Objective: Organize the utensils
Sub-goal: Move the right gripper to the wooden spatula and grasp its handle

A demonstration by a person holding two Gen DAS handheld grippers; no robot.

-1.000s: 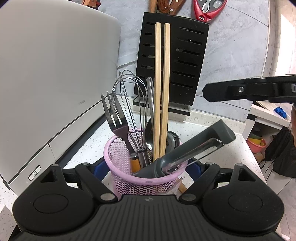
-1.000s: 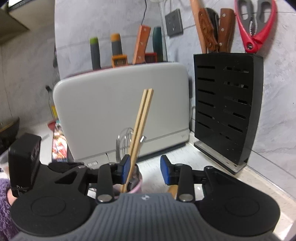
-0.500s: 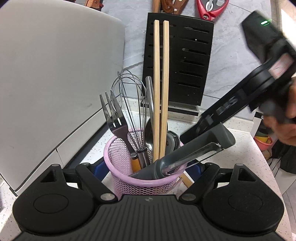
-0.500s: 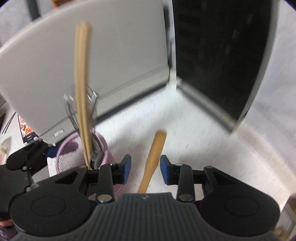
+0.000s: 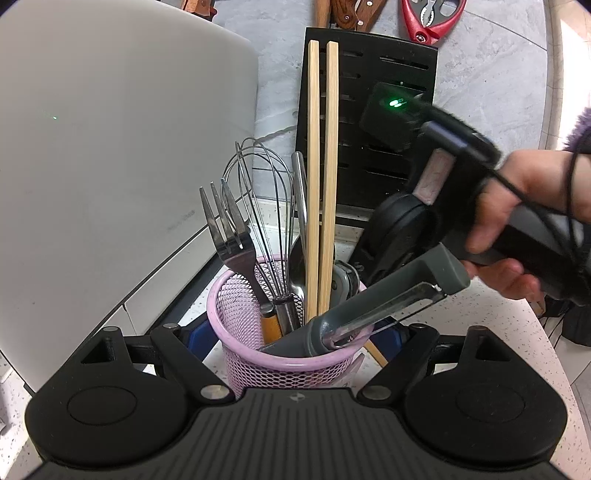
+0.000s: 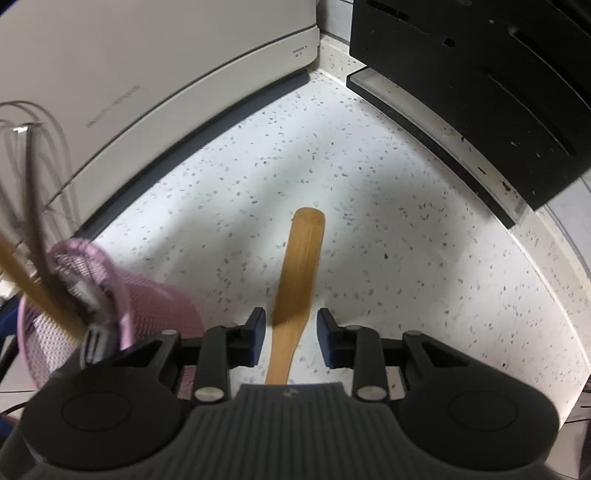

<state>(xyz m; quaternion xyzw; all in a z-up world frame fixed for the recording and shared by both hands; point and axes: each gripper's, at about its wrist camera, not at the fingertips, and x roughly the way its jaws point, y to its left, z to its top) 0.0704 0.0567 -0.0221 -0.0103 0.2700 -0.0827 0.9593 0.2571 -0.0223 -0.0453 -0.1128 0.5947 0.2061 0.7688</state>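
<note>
A pink mesh cup [image 5: 288,354] stands on the speckled counter, and my left gripper [image 5: 295,336] is shut on it, one blue pad at each side. In the cup are a fork [image 5: 225,236], a whisk [image 5: 258,206], two chopsticks [image 5: 321,166], a spoon and a grey peeler [image 5: 388,299]. A wooden spatula [image 6: 303,251] lies flat on the counter right of the cup [image 6: 155,314]. My right gripper [image 6: 291,332] points steeply down over the spatula's narrow part. Its jaws have just narrowed a little but stand open, with gaps on both sides of the wood. A hand [image 5: 517,221] holds it behind the cup.
A white appliance [image 5: 110,147] fills the left side and a black knife block [image 6: 480,74] stands at the back right, with red scissors [image 5: 432,14] in its top. The counter's edge [image 5: 546,332] runs close on the right.
The right gripper has tipped from nearly level to steeply down and sunk behind the cup, so the spatula now lies between its pads. The left gripper and the cup have stayed put.
</note>
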